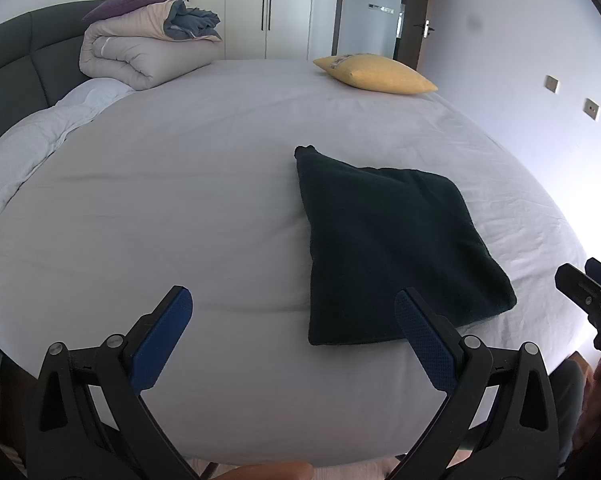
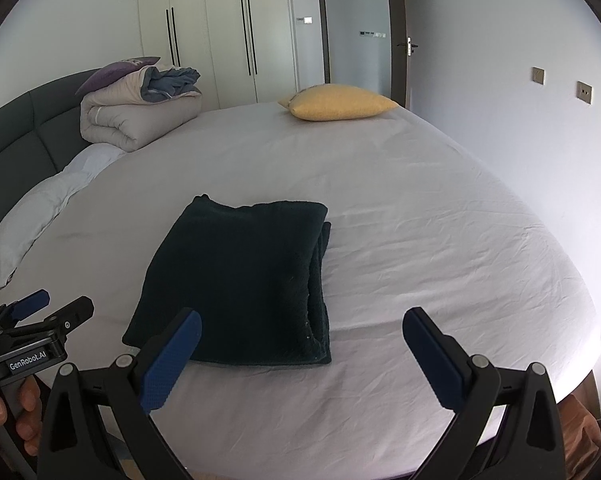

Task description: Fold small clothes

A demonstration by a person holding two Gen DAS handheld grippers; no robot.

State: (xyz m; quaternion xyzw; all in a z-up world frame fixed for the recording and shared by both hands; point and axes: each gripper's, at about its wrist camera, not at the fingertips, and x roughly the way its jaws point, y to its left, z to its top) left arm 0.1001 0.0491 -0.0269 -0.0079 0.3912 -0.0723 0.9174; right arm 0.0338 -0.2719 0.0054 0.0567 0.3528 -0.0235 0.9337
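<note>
Lying flat, folded dark garment [image 2: 236, 280] runs lengthwise toward the wardrobe [image 2: 220, 36]

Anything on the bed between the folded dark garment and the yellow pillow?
Nothing: only bare sheet separates the dark garment from the yellow pillow, clearest in the right wrist view.

A yellow pillow [image 1: 374, 73] is seen upper right of centre, a rolled duvet [image 1: 140, 54] upper left, wardrobe doors [image 2: 228, 36] behind.

Dark green garment [image 2: 236, 280]; yellow cushion [image 2: 340, 102]; pale grey sheet [image 2: 440, 260].
</note>
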